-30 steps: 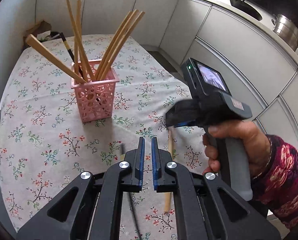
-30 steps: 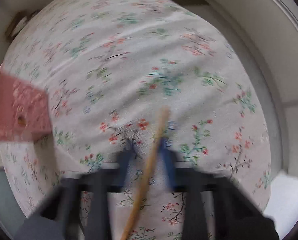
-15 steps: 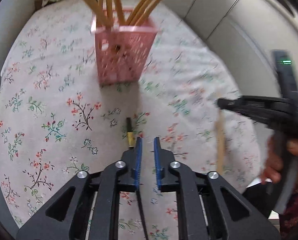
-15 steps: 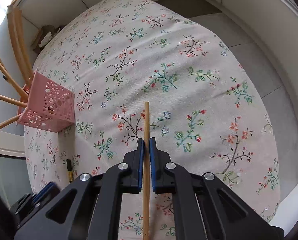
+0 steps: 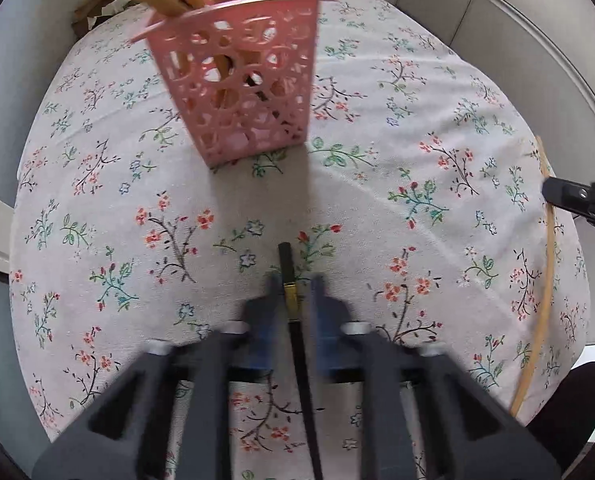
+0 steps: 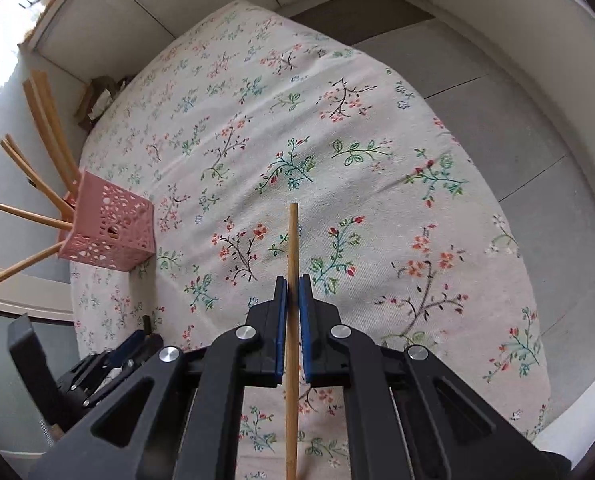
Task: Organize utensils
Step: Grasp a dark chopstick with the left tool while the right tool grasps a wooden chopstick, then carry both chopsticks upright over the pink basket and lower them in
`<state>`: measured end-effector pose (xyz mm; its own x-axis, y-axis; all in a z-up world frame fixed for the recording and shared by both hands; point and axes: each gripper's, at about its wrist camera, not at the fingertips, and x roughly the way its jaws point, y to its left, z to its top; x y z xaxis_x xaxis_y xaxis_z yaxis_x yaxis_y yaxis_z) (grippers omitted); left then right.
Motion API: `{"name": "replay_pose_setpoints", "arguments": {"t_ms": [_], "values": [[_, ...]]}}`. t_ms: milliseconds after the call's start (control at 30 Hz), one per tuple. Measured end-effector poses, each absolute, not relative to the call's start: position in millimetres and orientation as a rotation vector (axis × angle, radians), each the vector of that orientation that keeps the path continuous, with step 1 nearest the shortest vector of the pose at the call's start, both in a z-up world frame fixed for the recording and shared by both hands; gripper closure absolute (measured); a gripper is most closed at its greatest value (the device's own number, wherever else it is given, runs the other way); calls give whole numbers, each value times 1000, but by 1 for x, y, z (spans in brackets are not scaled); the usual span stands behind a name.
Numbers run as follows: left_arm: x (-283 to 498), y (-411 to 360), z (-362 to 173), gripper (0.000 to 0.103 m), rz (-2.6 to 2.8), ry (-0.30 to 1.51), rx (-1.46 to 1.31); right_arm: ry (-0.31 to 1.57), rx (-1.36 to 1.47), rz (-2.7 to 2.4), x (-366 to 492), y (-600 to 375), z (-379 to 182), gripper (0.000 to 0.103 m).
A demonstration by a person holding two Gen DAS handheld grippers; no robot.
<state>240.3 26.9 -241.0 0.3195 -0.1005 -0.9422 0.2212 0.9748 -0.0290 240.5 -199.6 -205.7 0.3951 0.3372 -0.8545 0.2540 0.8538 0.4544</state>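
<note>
Wooden chopstick (image 6: 292, 280) clamped in right tool (image 6: 292, 292); black chopstick (image 5: 293, 312) between left tool's (image 5: 293, 284) parted fingers.

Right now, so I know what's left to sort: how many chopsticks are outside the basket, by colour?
Wooden: 1, clamped in the right fingers
Black: 1, on the table between the open left fingers
Total: 2

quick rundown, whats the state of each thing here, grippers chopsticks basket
left gripper: jaws open, either side of the black chopstick, not closed on it
right gripper: jaws shut on the wooden chopstick
black chopstick: lying flat on the tablecloth, not gripped
wooden chopstick: gripped, tip pointing forward past the jaws
pink basket: upright on the tablecloth, several wooden chopsticks standing in it
tablecloth: spread over the table
</note>
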Motion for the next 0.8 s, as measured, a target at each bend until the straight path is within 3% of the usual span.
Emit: {"name": "replay_pose_setpoints", "arguments": {"t_ms": [233,500,800], "values": [[217,48,-226,97,-281,1138,5,1045,616,104,205,-204,-173,97],[152,69,-119,97,-390,766,-153,846,566,149,162,-206,-120,97],[137,61,-26,97,-395,542,-190,752,542,172,143,-211,-88,97]]}}
